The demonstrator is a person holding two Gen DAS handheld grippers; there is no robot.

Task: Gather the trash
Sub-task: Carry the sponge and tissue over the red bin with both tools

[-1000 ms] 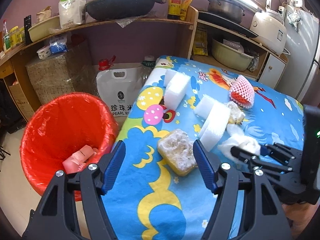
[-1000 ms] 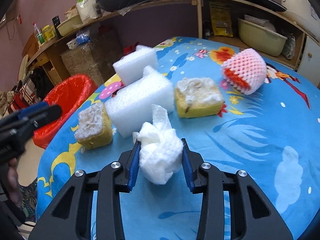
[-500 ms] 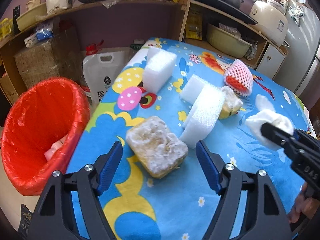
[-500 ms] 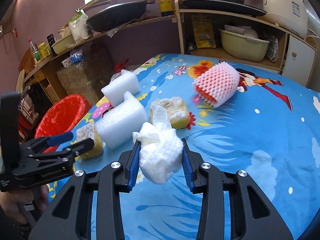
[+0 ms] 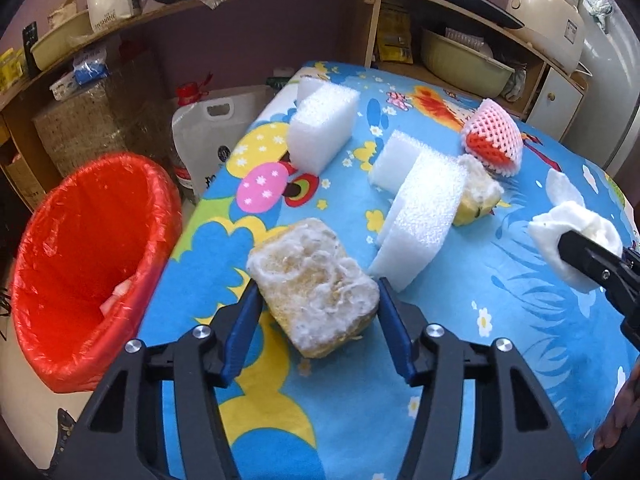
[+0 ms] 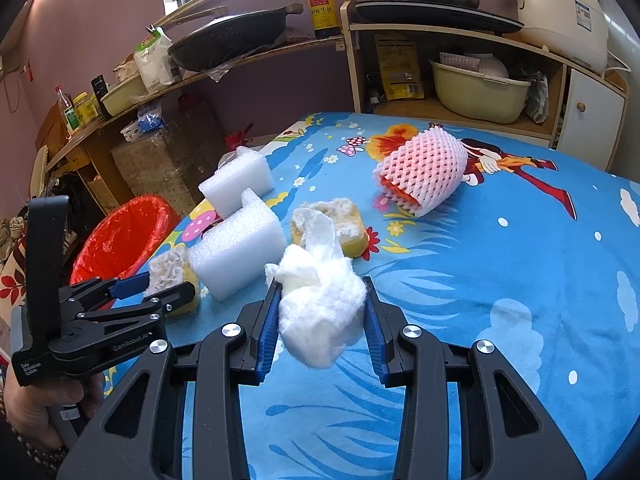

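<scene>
Two blue pads of my left gripper (image 5: 316,312) have just been closing around the dirty yellow sponge (image 5: 314,292), which lies on the cartoon tablecloth (image 5: 460,360); both pads touch its sides. The red-lined trash bin (image 5: 80,256) sits left of my jaws. My right gripper (image 6: 320,320) stays clamped on a crumpled white tissue (image 6: 318,304), lifted off the cloth; foam blocks (image 6: 240,256) lie ahead-left.

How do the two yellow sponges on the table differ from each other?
The near sponge lies between the left gripper fingers; the far sponge lies untouched behind the white foam block. The near one shows whole, the far one is half hidden. Both are yellow with a white, frayed top.
</scene>
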